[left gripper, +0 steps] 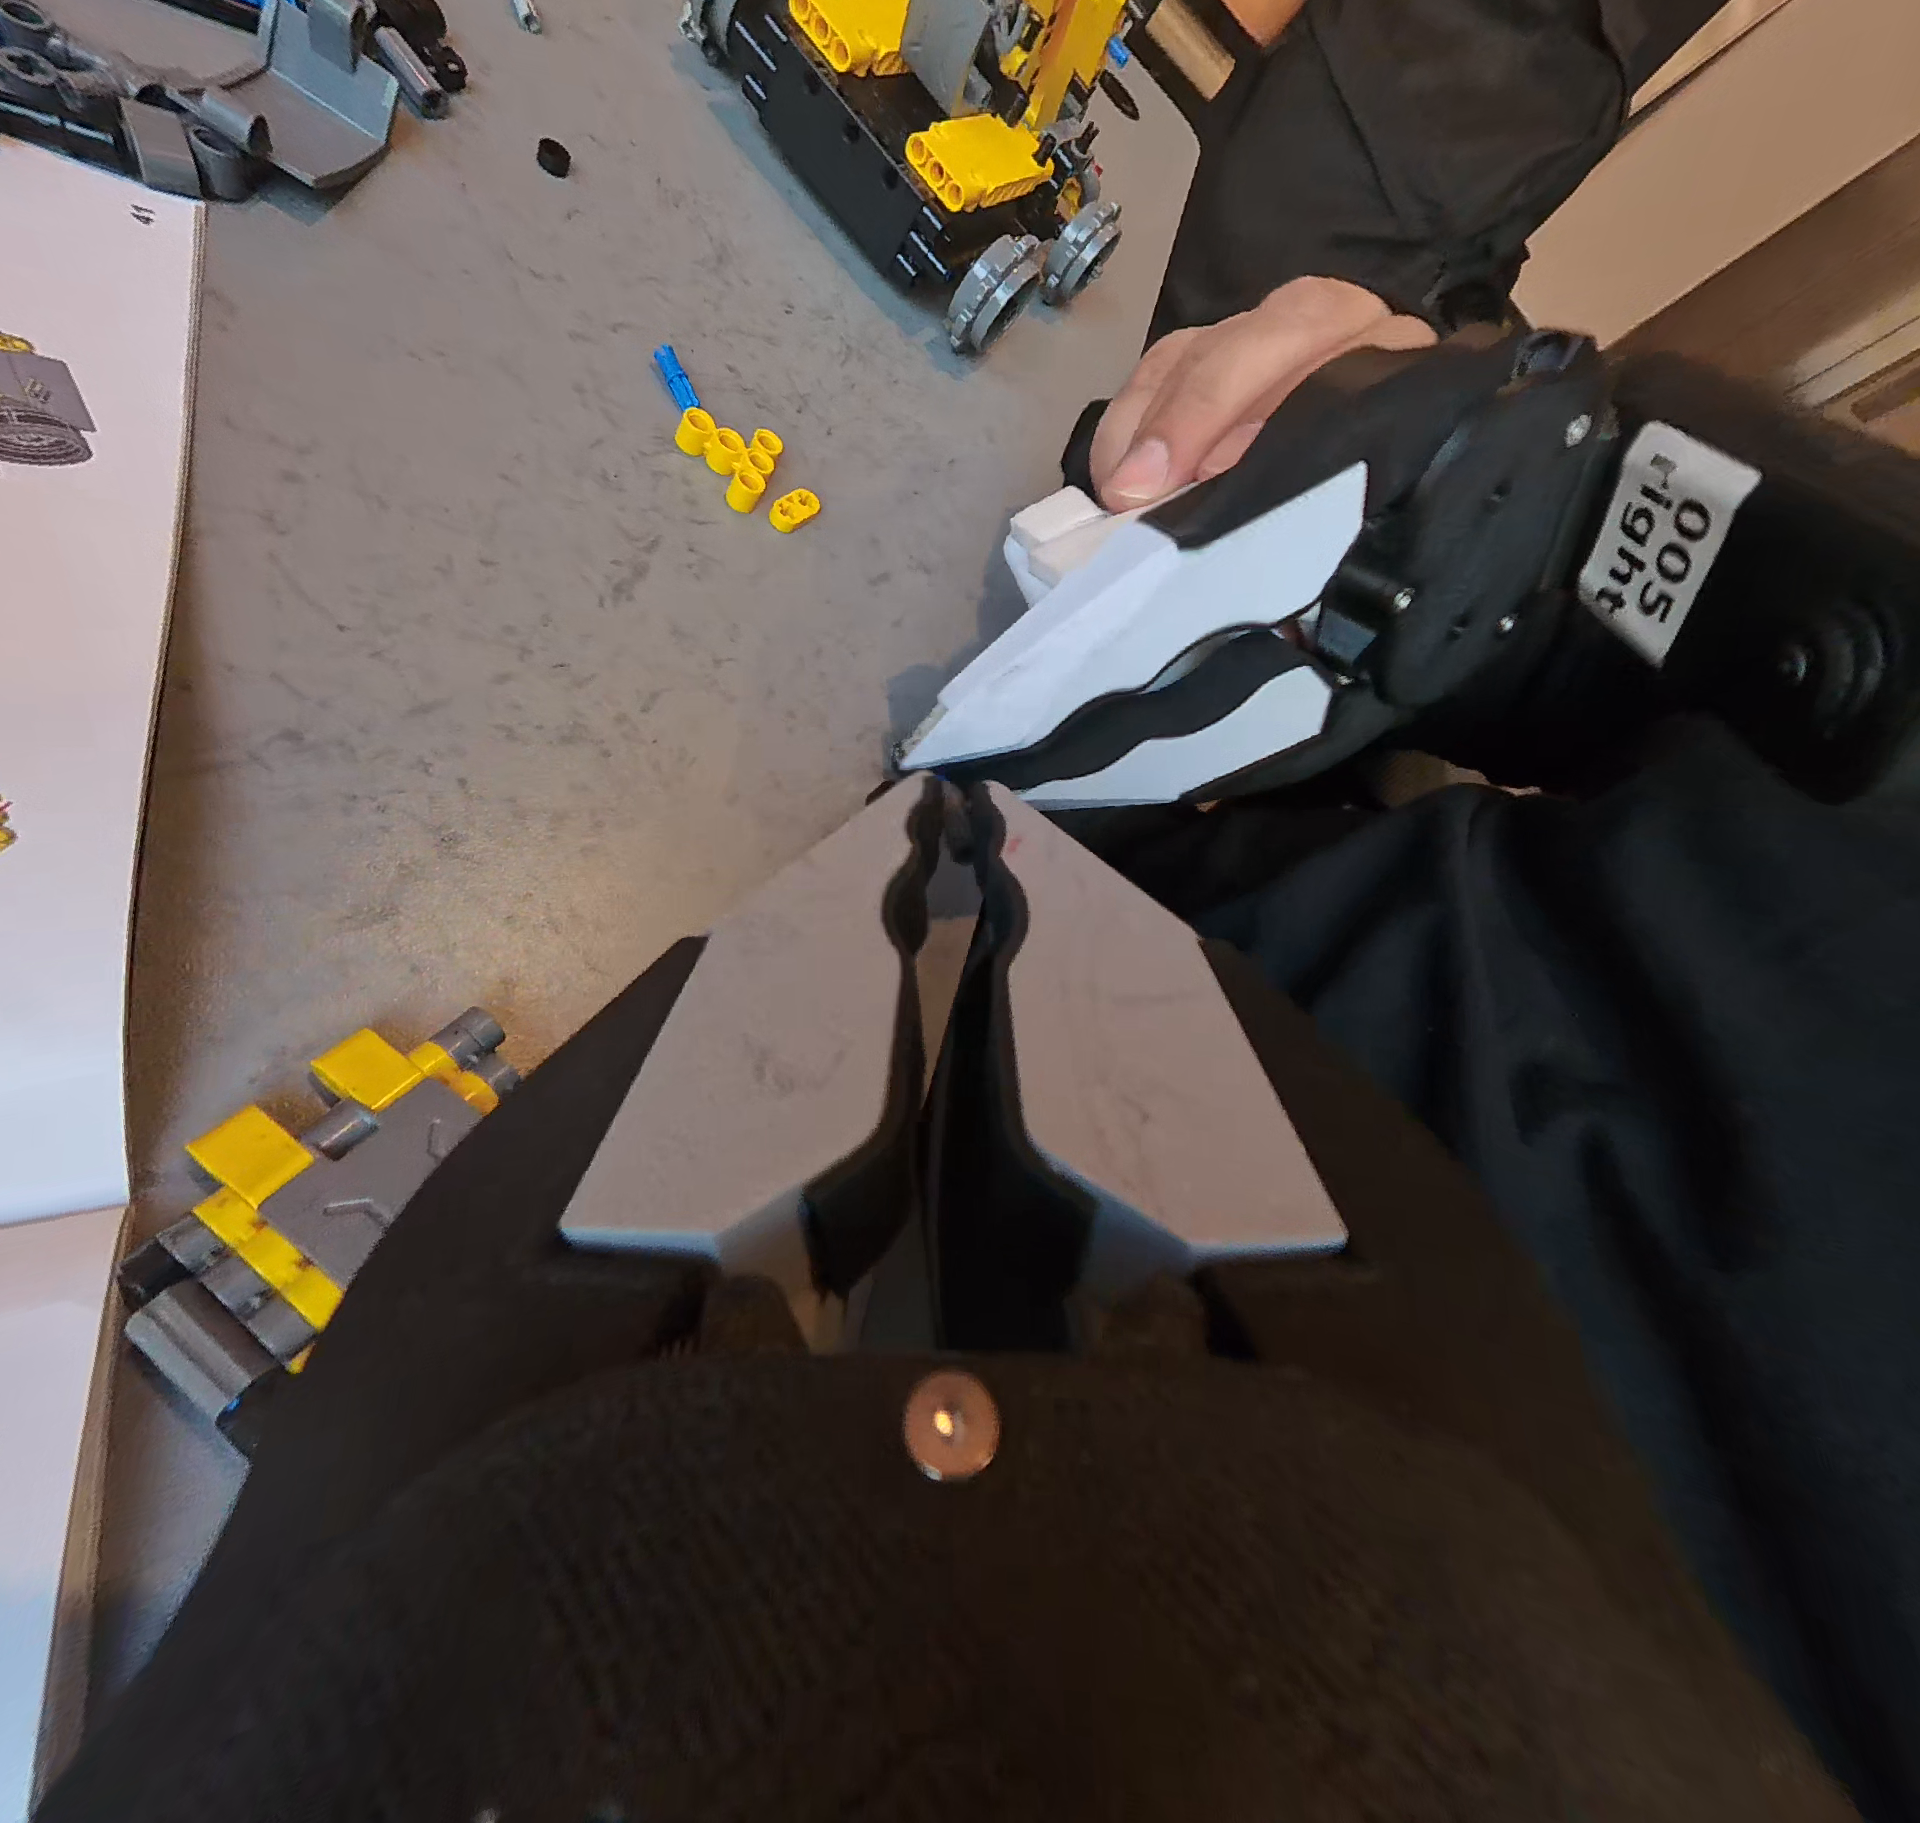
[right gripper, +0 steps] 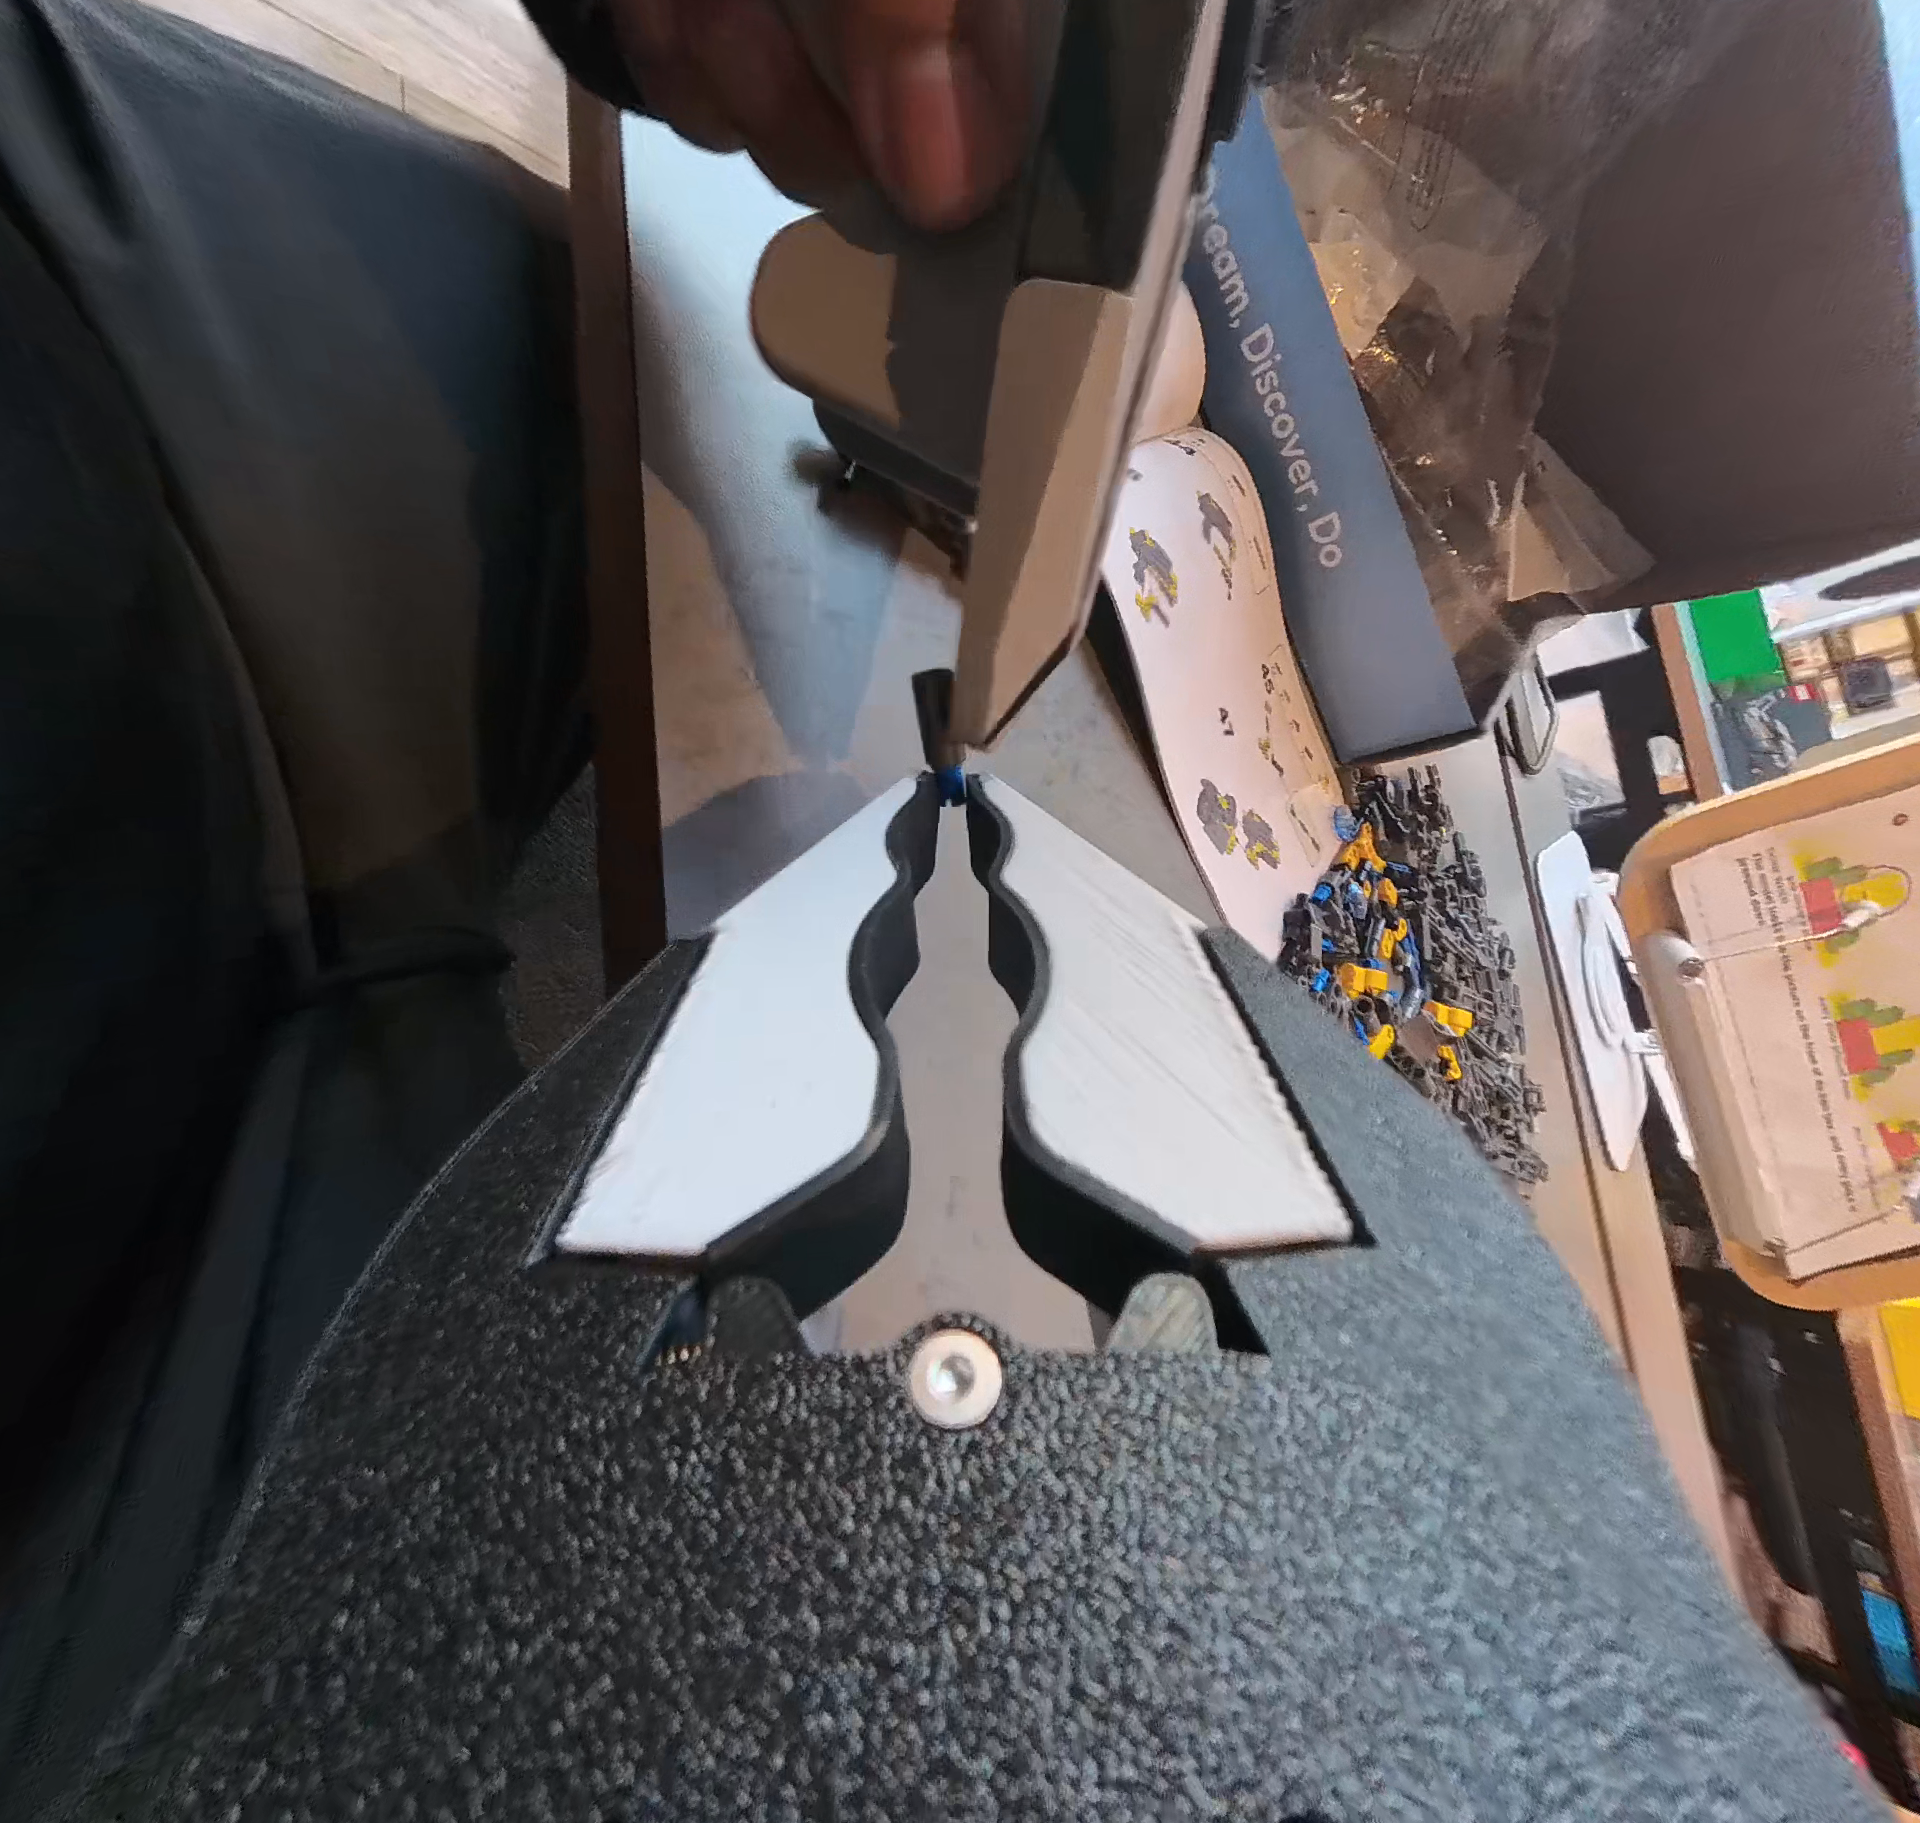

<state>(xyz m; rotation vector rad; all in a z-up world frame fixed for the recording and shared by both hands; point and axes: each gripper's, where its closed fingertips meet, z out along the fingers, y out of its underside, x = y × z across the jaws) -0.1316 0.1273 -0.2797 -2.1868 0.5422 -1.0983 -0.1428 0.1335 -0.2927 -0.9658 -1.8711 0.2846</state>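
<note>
Right gripper (right gripper: 945, 788) jaws nearly together, clamped on a small blue pin (right gripper: 948, 784) at the very tips. Left gripper (left gripper: 948, 809) jaws closed on a small black connector (right gripper: 932, 713), also only by the tips. Black connector end-on against the blue pin, touching, roughly in line, both held in the air just off the worktop (left gripper: 520, 630) edge, above dark clothing. Thin grips on both, so probably easy to twist out if pushed off-axis. Bare hand (left gripper: 1226, 391) on the right gripper's body. On the worktop, well apart: yellow connector cluster (left gripper: 738, 459) with a loose blue axle pin (left gripper: 673, 376) beside it, black-and-yellow vehicle build (left gripper: 914, 111), grey-and-yellow subassembly (left gripper: 312, 1181), instruction booklet (left gripper: 73, 630), pile of loose parts (right gripper: 1403, 963).
</note>
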